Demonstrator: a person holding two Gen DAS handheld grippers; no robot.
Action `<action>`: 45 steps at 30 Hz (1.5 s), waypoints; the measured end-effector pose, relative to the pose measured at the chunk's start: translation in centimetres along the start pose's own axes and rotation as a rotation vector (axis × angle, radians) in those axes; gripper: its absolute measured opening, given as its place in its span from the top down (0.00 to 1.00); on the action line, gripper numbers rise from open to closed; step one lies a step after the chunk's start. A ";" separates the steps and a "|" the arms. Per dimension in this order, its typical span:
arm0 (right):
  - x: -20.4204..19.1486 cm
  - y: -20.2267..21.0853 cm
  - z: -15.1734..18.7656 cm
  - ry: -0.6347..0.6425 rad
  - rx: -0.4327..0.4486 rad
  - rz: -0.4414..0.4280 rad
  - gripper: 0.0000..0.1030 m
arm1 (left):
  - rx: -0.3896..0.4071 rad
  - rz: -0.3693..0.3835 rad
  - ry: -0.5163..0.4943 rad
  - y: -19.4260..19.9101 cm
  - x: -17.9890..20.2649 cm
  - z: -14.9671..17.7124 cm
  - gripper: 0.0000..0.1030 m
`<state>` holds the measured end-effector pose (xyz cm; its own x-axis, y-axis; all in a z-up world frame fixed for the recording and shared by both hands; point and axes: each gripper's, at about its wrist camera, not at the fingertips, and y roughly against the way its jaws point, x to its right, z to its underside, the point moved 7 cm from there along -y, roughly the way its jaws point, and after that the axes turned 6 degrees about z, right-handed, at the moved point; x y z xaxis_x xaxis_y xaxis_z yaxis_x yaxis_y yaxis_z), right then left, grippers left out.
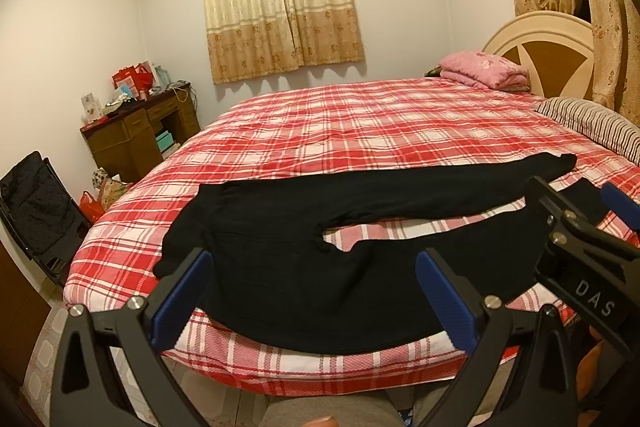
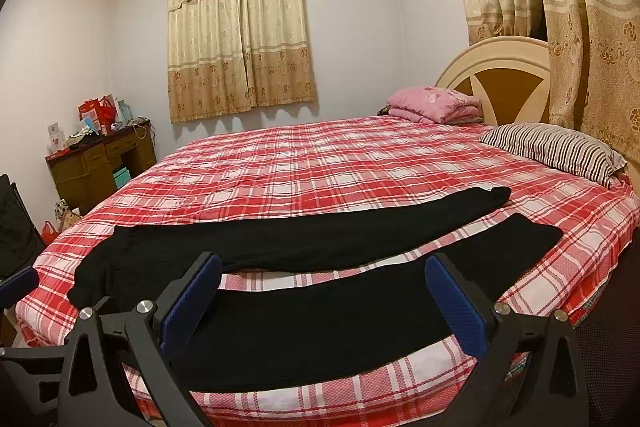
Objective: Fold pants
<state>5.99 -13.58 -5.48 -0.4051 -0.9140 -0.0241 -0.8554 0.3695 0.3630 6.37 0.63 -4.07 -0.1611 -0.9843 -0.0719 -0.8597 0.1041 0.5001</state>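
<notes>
Black pants point(image 1: 304, 251) lie flat on the near side of a red plaid bed point(image 1: 360, 123), waist to the left, the two legs spread apart toward the right. They also show in the right wrist view point(image 2: 320, 307). My left gripper point(image 1: 316, 291) is open and empty, held above the bed's near edge over the waist and seat area. My right gripper point(image 2: 324, 299) is open and empty, over the near leg. The right gripper also appears in the left wrist view point(image 1: 576, 203) at the right.
A striped pillow point(image 2: 556, 151) and a folded pink blanket point(image 2: 436, 103) lie near the headboard point(image 2: 504, 75). A cluttered wooden desk point(image 1: 136, 131) stands by the far left wall. A black chair point(image 1: 36, 207) and bags stand left of the bed.
</notes>
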 end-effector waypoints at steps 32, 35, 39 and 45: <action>0.7 -2.4 1.3 -0.004 -0.066 0.020 0.01 | -0.062 -0.047 0.025 -2.5 -2.1 0.9 0.00; 0.6 -2.9 1.6 0.008 -0.072 0.023 0.01 | -0.067 -0.063 0.045 -3.0 -3.2 0.9 0.00; 0.6 -3.2 1.6 0.030 -0.058 0.041 0.01 | -0.066 -0.102 0.037 -3.7 -4.5 1.0 0.00; -0.9 -4.2 1.6 0.070 -0.040 0.020 0.01 | -0.085 -0.148 0.086 -4.6 -7.5 1.3 0.00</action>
<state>9.42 -14.03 -8.51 -0.3970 -0.9166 0.0480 -0.8333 0.3819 0.3998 10.91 7.74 -6.98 0.0094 -0.9969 -0.0782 -0.8263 -0.0518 0.5608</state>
